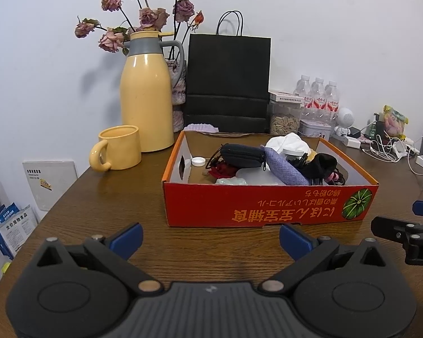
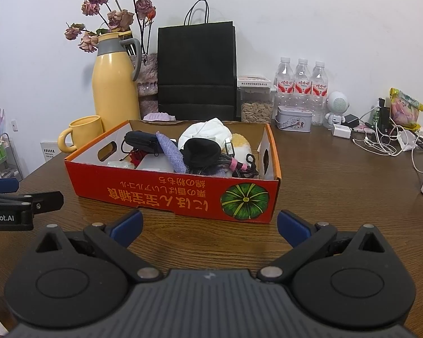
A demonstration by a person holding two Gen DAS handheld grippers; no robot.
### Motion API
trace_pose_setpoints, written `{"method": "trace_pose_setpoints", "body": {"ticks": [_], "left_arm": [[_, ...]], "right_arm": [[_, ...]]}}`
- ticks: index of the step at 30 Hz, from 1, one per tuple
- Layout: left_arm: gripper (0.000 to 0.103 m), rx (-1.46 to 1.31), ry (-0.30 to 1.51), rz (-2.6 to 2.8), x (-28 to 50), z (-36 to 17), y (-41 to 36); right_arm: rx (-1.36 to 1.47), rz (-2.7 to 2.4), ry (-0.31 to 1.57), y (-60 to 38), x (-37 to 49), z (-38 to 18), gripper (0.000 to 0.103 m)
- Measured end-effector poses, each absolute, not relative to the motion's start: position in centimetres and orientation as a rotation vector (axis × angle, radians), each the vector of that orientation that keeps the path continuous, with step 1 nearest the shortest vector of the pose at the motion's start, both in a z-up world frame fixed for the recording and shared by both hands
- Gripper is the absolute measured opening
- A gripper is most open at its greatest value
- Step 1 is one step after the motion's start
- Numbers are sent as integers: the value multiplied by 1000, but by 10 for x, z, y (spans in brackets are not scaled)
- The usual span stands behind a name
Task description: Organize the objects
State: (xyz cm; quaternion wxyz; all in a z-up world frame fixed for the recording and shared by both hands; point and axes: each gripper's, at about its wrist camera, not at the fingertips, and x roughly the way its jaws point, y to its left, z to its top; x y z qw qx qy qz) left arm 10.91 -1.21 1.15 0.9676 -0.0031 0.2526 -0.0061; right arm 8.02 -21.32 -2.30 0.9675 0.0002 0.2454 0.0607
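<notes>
Both grippers, left [image 1: 211, 237] and right [image 2: 208, 226], hover low over the table [image 2: 338, 186], jaws wide and empty; just ahead sits the red box [image 2: 166, 194], already heaped with pouches and cables, so little sorting looks left

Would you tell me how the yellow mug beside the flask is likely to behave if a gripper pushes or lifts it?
The yellow mug looks glazed, so probably slippery and breakable. Squat and wide-based, it should slide rather than tip. Its looped handle suggests the surest grip.
</notes>
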Motion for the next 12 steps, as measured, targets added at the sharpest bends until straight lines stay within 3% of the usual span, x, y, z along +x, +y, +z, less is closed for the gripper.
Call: {"method": "trace_pose_setpoints", "body": {"ticks": [12], "left_arm": [[103, 16, 508, -31, 107, 9, -17]], "right_arm": [[-1, 123, 499, -211, 80, -25, 103]]}}
